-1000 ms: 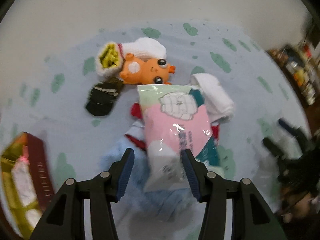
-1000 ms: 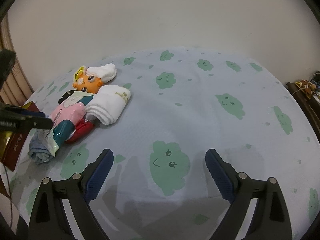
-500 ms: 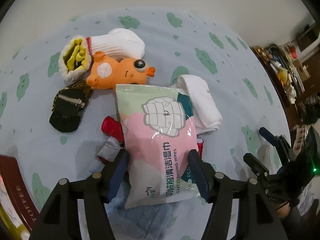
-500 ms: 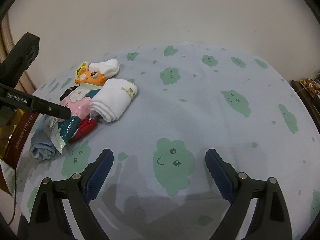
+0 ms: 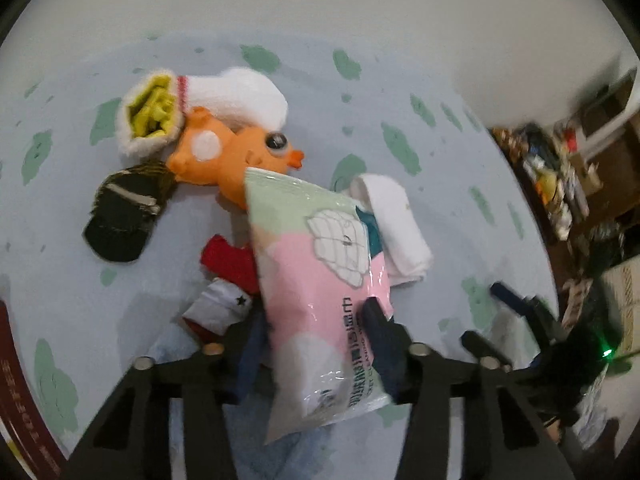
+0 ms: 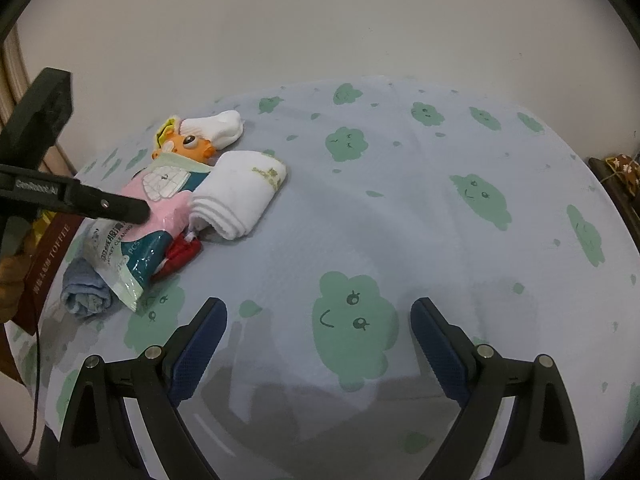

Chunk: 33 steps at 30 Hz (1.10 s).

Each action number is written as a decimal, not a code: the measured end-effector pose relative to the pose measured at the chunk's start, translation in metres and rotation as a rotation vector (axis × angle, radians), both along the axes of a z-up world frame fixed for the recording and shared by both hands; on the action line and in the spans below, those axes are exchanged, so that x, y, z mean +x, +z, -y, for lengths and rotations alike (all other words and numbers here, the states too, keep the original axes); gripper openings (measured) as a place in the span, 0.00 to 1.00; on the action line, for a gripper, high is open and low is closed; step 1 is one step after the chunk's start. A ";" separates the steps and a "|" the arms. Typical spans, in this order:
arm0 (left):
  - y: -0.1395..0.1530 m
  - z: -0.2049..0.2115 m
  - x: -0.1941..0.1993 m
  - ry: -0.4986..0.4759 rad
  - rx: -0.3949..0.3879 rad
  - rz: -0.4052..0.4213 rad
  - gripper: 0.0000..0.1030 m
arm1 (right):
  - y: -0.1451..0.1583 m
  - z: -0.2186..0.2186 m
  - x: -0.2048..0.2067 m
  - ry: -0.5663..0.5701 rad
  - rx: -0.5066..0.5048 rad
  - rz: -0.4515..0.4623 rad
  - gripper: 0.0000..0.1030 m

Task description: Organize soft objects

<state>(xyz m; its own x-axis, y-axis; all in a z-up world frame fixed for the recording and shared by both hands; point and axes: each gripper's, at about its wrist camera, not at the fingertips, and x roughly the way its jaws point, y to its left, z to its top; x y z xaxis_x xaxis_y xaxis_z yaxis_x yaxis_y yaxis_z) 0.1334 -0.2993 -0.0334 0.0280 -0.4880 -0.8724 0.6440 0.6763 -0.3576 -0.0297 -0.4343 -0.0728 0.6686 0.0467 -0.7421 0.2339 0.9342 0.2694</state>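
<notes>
Our left gripper had just closed on the wet-wipes pack atop the sock pile; only the right wrist view showed our right gripper open over the cloud-print sheet.

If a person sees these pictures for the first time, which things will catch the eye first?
First the pink pack of wipes, pinched between the left tongs, whose jaws have just been closing. Behind it lies an orange plush toy beside a white sock. The right tongs are open over the cloud-print sheet.
</notes>
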 end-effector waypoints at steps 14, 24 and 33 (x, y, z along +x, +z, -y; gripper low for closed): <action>0.065 -0.070 -0.044 0.129 -0.167 0.102 0.27 | -0.001 0.001 0.001 -0.011 0.007 -0.011 0.89; 0.069 -0.091 -0.045 0.125 -0.198 0.059 0.21 | -0.001 0.002 0.001 -0.020 -0.002 -0.017 0.89; 0.052 -0.084 -0.069 0.067 -0.090 0.085 0.24 | -0.001 0.000 0.000 -0.014 -0.003 -0.018 0.92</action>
